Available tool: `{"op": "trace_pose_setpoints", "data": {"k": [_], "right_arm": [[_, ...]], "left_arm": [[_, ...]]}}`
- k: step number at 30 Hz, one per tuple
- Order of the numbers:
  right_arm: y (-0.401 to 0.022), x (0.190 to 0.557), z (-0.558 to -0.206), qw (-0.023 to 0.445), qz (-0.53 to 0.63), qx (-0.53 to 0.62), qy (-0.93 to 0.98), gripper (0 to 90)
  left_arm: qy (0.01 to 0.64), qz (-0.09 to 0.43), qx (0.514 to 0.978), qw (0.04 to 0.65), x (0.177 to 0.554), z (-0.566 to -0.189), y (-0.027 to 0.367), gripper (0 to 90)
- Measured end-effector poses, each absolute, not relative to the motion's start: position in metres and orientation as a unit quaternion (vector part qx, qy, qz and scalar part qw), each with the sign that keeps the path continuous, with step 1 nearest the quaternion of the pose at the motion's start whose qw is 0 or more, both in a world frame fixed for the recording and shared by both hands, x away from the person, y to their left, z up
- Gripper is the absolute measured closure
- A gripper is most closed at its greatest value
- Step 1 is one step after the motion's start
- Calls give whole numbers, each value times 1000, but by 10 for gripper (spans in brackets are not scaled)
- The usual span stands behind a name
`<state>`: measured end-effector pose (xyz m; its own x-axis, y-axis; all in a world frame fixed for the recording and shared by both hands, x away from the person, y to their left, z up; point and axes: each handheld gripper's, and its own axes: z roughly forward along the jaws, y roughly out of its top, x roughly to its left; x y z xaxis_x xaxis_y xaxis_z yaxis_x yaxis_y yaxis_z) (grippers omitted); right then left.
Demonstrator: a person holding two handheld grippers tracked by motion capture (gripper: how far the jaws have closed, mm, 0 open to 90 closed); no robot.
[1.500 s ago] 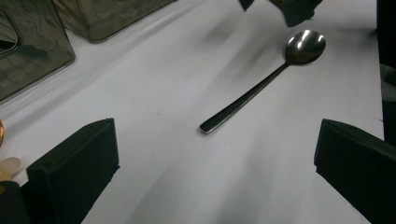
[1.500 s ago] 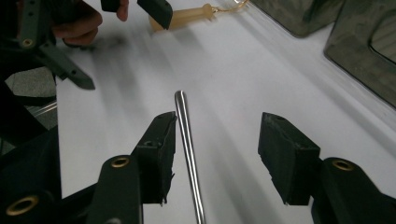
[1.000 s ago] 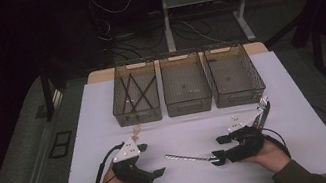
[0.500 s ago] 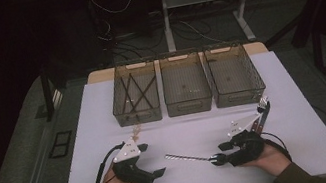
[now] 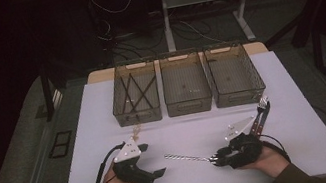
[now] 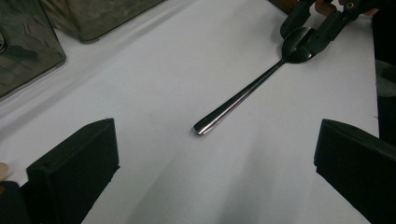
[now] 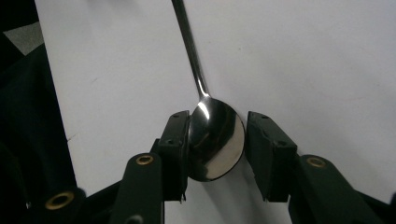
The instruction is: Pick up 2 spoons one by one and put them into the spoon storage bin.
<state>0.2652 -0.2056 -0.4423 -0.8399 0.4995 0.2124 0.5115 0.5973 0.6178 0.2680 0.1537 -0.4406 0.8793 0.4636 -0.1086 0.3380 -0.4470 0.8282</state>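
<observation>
Between the two black jaws of the right gripper (image 7: 215, 154) lies the bowl of a shiny, dark steel spoon (image 7: 215, 140). The jaws have just been closing on it; the left pad seems to touch the bowl's edge, while a thin gap remains at the right pad (so I judge it not yet gripped). From the bowl, the long handle runs straight away from this gripper across the white table top (image 5: 182, 123), toward the person's left side. Its far end stops well short of the left gripper (image 5: 136, 165), whose jaws stand wide apart and empty. The right hand is thus clearly the nearer one. Farther off stand three clear plastic bins (image 5: 189, 109) at the table's back.
</observation>
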Motion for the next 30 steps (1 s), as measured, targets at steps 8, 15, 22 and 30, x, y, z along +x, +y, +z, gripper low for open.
{"op": "trace_pose_setpoints", "data": {"k": [8, 15, 22, 30], "right_arm": [[-201, 261, -441, -8, -339, -267, -902, 646], [-198, 258, -440, -20, -335, -260, -906, 699], [-198, 257, -439, -18, -336, -259, -906, 744], [-199, 257, -436, -16, -345, -254, -903, 827]], "left_arm": [[237, 67, 848, 469, 268, -441, 154, 0], [237, 68, 848, 469, 268, -440, 154, 0], [237, 68, 848, 469, 268, -440, 154, 0], [237, 68, 848, 470, 268, -440, 154, 0]]}}
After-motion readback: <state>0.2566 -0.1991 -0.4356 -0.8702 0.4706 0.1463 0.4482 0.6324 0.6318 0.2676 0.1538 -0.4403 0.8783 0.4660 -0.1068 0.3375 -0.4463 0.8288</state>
